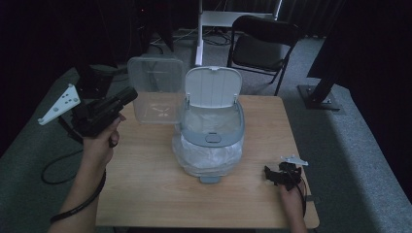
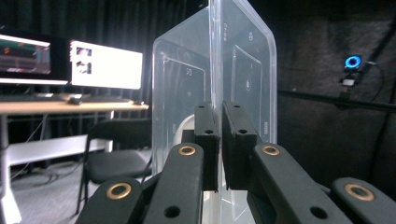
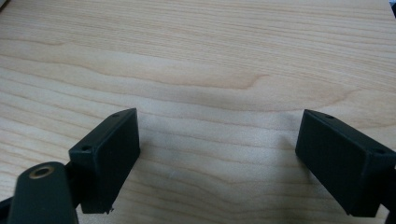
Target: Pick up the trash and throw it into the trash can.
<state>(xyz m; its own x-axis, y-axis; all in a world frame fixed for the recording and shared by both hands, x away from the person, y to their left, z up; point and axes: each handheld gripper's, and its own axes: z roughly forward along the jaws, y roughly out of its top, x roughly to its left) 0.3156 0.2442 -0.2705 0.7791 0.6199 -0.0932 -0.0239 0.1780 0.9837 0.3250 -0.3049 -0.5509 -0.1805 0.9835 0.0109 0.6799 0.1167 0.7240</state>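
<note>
Left of the grey-and-white plastic pedal bin (image 1: 210, 131), the left gripper (image 1: 127, 96) pinches the wall of a clear rectangular plastic container (image 1: 154, 90), held tipped on its side, mouth toward the bin. The right gripper (image 1: 282, 175) rests splayed on the wooden table (image 1: 145, 194), farther off.

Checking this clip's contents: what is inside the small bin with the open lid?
A crinkled clear plastic liner fills the bin, under its raised white lid. Whether anything lies at the bottom cannot be told; the liner and grey rim hide it.
</note>
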